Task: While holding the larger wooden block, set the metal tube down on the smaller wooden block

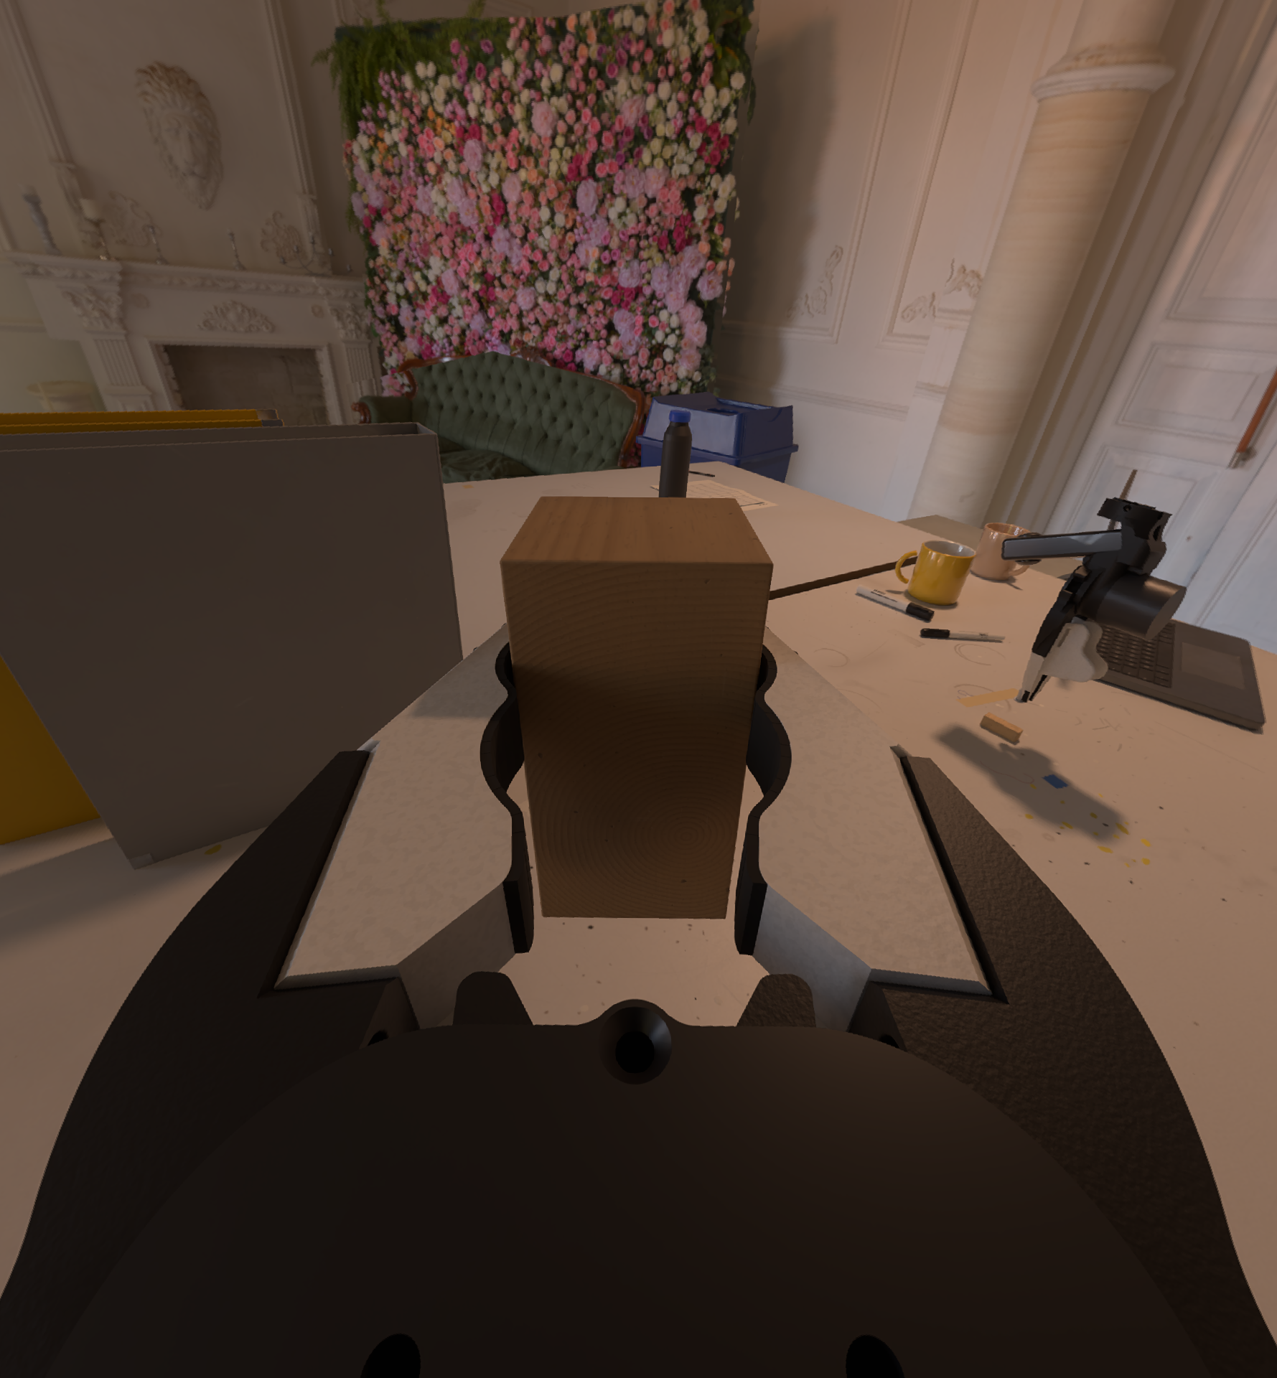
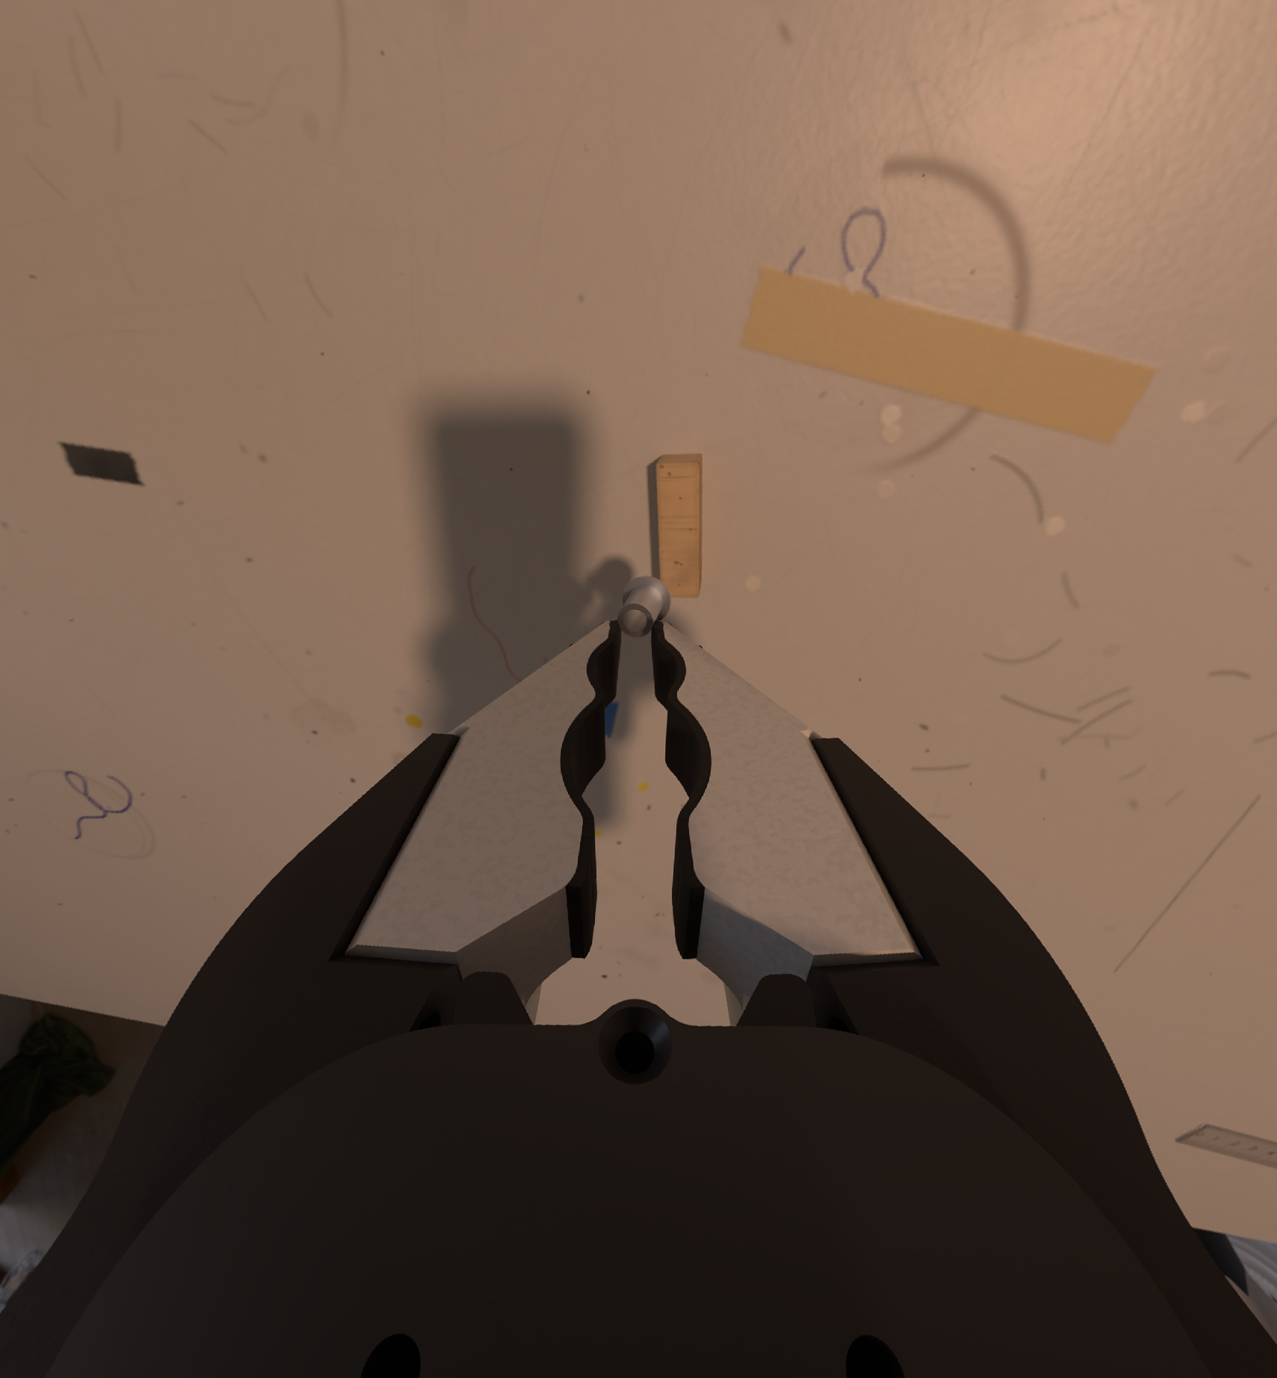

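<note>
Tube carried toward its block

Left gripper [image 1: 635, 753] clamps the larger wooden block [image 1: 635, 708]; right gripper [image 2: 637, 626] pinches the metal tube [image 2: 642, 600], smaller wooden block [image 2: 680, 526] just beyond its tips: advance, lower, release.

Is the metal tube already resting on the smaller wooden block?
No, the metal tube is held in the right gripper, short of the smaller wooden block.

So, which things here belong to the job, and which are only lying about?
For the job:
- larger wooden block, in the left tongs
- metal tube, in the right tongs
- smaller wooden block, on the table

Lying about:
- yellow mug
- pink mug
- two markers
- laptop
- dark bottle
- tape strip
</note>
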